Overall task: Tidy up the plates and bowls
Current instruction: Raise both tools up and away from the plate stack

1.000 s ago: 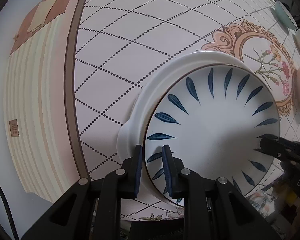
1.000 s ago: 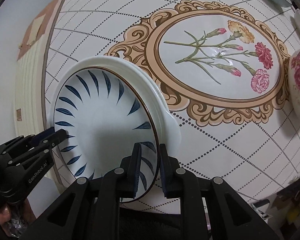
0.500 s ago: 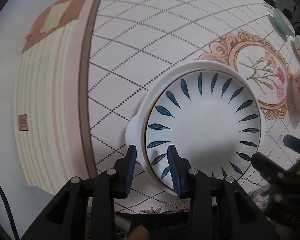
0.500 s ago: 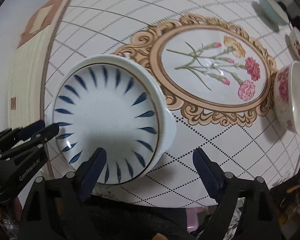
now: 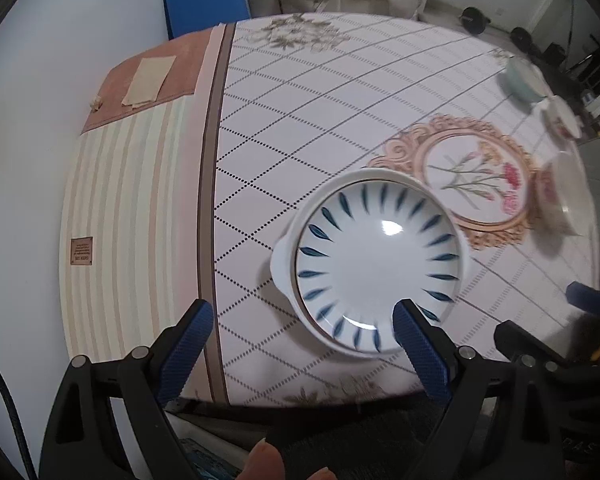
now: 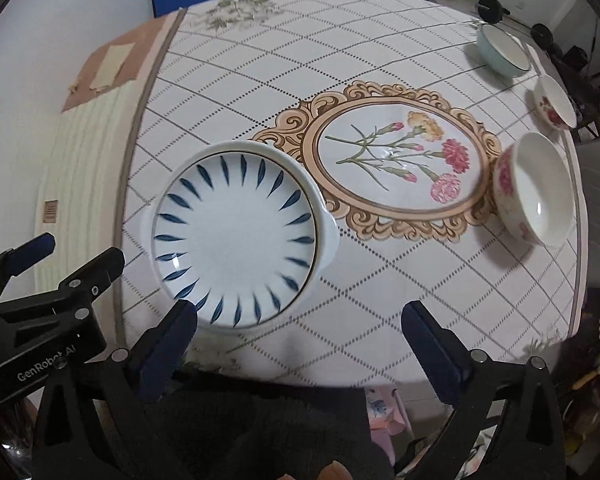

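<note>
A white plate with blue leaf marks (image 5: 380, 268) (image 6: 236, 244) lies stacked in a white eared dish (image 5: 284, 256) (image 6: 328, 236) near the table's front edge. My left gripper (image 5: 302, 312) hangs above the stack's left rim, its jaws opening wide and gripping nothing. Over the right rim my right gripper (image 6: 300, 312) does the same, jaws opening, with nothing between the pads. Both point down at the table. A large rose-patterned bowl (image 6: 536, 192) (image 5: 568, 196), a small rose bowl (image 6: 556, 104) and a teal bowl (image 6: 500, 50) stand along the right side.
The round table (image 6: 380, 280) wears a checked cloth with a flower medallion (image 6: 396, 160). A striped mat (image 5: 132, 220) covers its left part. Beyond the far edge are a blue chair (image 5: 204, 0) and a padded coat. Fingers of a hand (image 5: 264, 460) show at the bottom.
Both grippers were shut on the blue-leaf plate's rim; they have let go, opened wide and risen. The plate stays resting in the white dish.
</note>
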Demonstrator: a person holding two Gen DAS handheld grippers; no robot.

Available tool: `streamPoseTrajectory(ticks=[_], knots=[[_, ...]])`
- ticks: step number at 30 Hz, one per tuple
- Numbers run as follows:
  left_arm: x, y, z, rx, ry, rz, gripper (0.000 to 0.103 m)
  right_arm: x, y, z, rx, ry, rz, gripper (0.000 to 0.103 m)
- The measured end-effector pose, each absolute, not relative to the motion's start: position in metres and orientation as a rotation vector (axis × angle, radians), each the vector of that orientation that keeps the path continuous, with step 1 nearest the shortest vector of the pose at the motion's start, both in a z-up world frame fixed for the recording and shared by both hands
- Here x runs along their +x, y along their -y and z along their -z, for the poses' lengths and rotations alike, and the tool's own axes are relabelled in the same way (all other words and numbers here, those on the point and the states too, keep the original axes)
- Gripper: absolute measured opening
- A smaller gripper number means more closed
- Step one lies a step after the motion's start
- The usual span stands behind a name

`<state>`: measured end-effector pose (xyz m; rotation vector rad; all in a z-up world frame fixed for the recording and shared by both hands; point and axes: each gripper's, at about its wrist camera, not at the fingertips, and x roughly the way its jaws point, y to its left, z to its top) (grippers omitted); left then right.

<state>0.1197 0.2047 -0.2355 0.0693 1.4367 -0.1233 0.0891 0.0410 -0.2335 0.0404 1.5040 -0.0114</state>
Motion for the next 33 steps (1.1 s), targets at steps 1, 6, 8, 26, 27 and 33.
streamPoseTrajectory(ticks=[1, 6, 8, 26, 27, 33], knots=[[0.115, -0.206, 0.227, 0.062, -1.431, 0.132, 0.092, 0.083, -0.042, 0.226, 0.043, -1.495, 0.013, 0.103], [0.096, -0.205, 0.187, 0.045, -1.393, 0.173, 0.092, 0.054, -0.043, 0.175, 0.055, -1.426, 0.019, 0.103], [0.088, -0.204, 0.172, 0.05, -1.372, 0.183, 0.092, 0.043, -0.044, 0.155, 0.055, -1.393, 0.022, 0.103], [0.057, -0.211, 0.094, 0.0, -1.218, 0.185, 0.092, 0.001, -0.04, 0.06, 0.037, -1.245, 0.044, 0.103], [0.056, -0.211, 0.093, -0.004, -1.215, 0.182, 0.092, 0.0, -0.038, 0.058, 0.039, -1.244, 0.045, 0.103], [0.052, -0.21, 0.088, -0.006, -1.202, 0.175, 0.092, -0.005, -0.035, 0.052, 0.038, -1.234, 0.041, 0.103]])
